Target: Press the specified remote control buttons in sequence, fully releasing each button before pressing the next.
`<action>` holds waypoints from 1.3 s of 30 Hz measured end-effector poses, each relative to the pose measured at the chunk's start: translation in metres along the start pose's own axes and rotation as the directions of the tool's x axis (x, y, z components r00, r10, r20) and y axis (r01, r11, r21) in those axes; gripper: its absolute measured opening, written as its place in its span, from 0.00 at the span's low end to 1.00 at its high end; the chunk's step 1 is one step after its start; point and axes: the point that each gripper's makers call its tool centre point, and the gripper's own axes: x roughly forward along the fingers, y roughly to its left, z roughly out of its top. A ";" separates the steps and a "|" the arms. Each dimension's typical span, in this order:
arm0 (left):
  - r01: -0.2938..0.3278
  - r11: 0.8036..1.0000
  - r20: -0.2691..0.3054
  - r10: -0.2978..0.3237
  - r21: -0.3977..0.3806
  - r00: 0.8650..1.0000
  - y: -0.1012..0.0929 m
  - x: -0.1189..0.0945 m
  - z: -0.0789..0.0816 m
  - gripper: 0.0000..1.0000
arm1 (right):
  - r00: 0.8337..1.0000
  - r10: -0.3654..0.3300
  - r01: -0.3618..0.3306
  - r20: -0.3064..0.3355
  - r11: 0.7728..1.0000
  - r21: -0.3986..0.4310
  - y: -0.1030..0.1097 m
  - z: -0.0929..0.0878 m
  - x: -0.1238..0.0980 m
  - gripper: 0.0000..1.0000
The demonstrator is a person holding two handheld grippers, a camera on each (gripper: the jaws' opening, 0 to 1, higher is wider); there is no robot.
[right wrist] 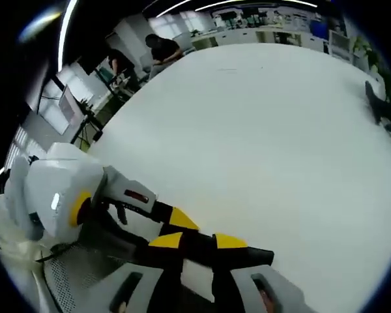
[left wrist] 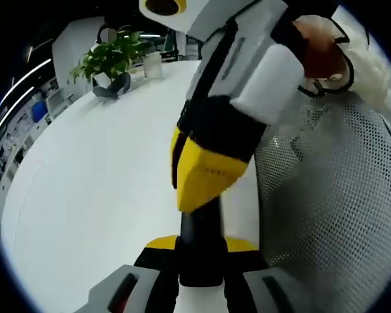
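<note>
1. Left hand-held gripper (left wrist: 199, 264): jaws clamped on black remote control (left wrist: 199, 241), which sticks out forward between the yellow tips.
2. Right hand-held gripper (left wrist: 202, 179): jaws together, tip touching the remote's far end.
3. White surface (right wrist: 260, 130) under both; potted plant (left wrist: 111, 62) far ahead-left of the left one.

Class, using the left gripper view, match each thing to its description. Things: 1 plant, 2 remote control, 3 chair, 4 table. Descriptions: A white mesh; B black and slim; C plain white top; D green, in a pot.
Things:
1 plant
2 remote control
3 chair
4 table

Descriptions:
A white mesh
B black and slim
C plain white top
D green, in a pot

Pairs: 1-D, 2-B, 3-A, 4-C.
</note>
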 end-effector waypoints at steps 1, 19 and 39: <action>-0.001 1.000 -0.001 0.001 -0.005 1.000 0.002 0.000 0.000 0.22 | 1.000 -0.003 0.004 0.012 1.000 -0.005 -0.001 0.003 -0.004 0.16; -0.014 1.000 0.023 0.015 -0.019 1.000 0.033 0.009 0.011 0.22 | 0.881 -0.165 0.184 0.443 0.983 0.000 -0.033 0.058 -0.084 0.70; -0.039 0.999 -0.006 0.039 0.008 0.999 0.099 0.008 0.022 0.22 | 0.824 -0.244 0.267 0.511 0.963 0.029 -0.058 0.059 -0.105 0.99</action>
